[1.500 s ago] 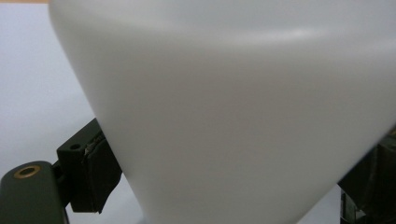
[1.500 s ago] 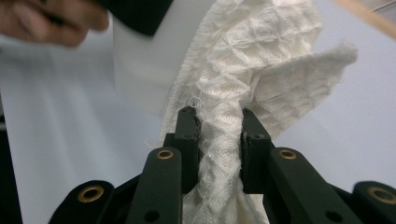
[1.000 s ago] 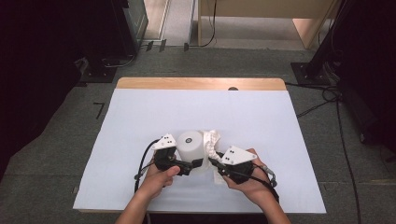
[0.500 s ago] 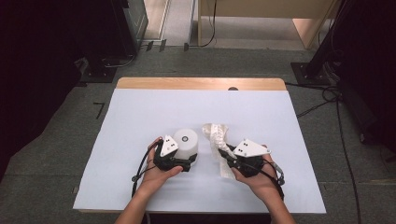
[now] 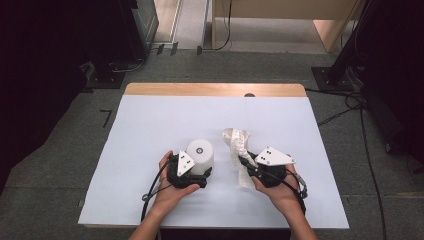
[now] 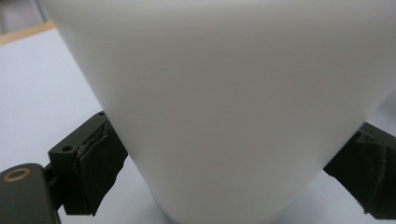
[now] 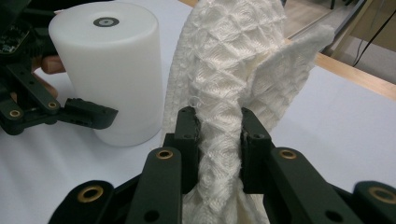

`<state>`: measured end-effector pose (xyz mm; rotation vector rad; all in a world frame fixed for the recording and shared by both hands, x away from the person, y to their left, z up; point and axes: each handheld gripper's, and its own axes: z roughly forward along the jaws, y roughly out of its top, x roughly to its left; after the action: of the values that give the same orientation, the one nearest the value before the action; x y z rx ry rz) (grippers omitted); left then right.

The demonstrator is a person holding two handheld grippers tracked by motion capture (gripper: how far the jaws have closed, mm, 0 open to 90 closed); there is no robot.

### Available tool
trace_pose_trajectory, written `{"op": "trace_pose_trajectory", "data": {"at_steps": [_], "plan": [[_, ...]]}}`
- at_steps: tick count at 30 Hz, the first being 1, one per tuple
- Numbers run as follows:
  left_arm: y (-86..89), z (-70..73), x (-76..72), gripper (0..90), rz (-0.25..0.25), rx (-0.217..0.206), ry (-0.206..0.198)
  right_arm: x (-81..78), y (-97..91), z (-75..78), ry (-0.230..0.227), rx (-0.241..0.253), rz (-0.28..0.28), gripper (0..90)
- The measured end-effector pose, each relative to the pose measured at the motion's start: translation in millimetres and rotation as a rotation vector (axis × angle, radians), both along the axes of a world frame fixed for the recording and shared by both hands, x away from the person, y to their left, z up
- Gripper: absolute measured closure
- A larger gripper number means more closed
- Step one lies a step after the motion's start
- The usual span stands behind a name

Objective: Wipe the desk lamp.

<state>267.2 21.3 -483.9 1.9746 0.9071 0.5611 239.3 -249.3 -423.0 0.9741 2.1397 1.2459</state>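
I have the white knitted cloth with its diamond weave (image 7: 233, 70) pinched in my right gripper (image 7: 218, 135); its jaws stand narrow with the fabric bunched tight between the pads, and the free end rises above them and folds over. From the high view the cloth (image 5: 236, 142) runs from the gripper (image 5: 245, 162) up and away across the white table cover (image 5: 150, 115), with its lower part draped on the surface beside my right hand (image 5: 280, 190).

My left gripper (image 5: 202, 172) stands at the smooth white plastic cylinder (image 5: 200, 152), which sits upright on the cover just left of the cloth. In the left gripper view the cylinder (image 6: 224, 102) sits between the jaws, with the left pad (image 6: 100, 163) right against its wall and the other at its far side. I judge it gripped, though the close, blurred view leaves a little doubt whether the pads press or merely touch.

As I read it, the work is to bring cloth and cylinder together, to wipe or wrap it. The picking up is done on both sides. What is left is the main part: in the right gripper view the cloth stands just beside the cylinder (image 7: 109, 70), and I cannot tell whether they touch.
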Motion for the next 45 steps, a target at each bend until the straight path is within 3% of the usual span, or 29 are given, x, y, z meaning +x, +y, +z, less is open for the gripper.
{"op": "trace_pose_trajectory", "data": {"at_steps": [2, 7, 13, 20, 25, 28, 31, 34, 39, 42, 45], "plan": [[-6.7, -1.5, -2.0, 3.8, 0.063, -0.004, 0.016, 0.2, -0.3, 0.3, 0.001, 0.007, -0.001, 73.7], [-20.5, 0.7, -5.9, 4.4, 0.172, -0.003, 0.001, -0.1, 0.6, 0.4, -0.001, 0.006, 0.002, 73.7], [-24.2, 1.8, -3.8, 6.8, 0.207, -0.027, 0.011, 0.3, 4.7, -2.4, 0.003, -0.001, 0.013, 73.6], [-12.6, 5.2, 1.4, 8.0, 0.042, -0.006, 0.013, -0.7, 7.3, -3.3, 0.002, -0.006, 0.015, 73.6], [-1.3, 17.6, 5.3, 8.0, -0.207, -0.145, 0.120, -7.1, 12.2, 2.4, -0.051, 0.009, 0.049, 73.6], [-1.0, 26.1, 4.0, 8.1, -0.287, -0.194, 0.153, -13.4, 19.1, 7.4, -0.094, 0.012, 0.084, 73.5], [0.5, 32.5, 2.5, 8.1, -0.328, -0.249, 0.169, -17.1, 27.8, 7.4, -0.100, -0.006, 0.129, 73.2], [7.6, 37.1, 4.6, 8.1, -0.320, -0.275, 0.163, -18.4, 34.4, 2.4, -0.094, -0.045, 0.179, 73.3], [27.3, 43.1, 12.2, 8.1, -0.295, -0.368, 0.182, -12.6, 38.9, -12.0, 0.028, -0.122, 0.252, 73.5], [29.0, 42.3, 13.1, 8.1, -0.308, -0.355, 0.193, -11.8, 42.2, -17.0, 0.041, -0.133, 0.252, 73.8], [23.2, 40.1, 11.6, 8.1, -0.341, -0.332, 0.214, -14.0, 40.6, -9.0, -0.008, -0.102, 0.219, 73.9]]}}
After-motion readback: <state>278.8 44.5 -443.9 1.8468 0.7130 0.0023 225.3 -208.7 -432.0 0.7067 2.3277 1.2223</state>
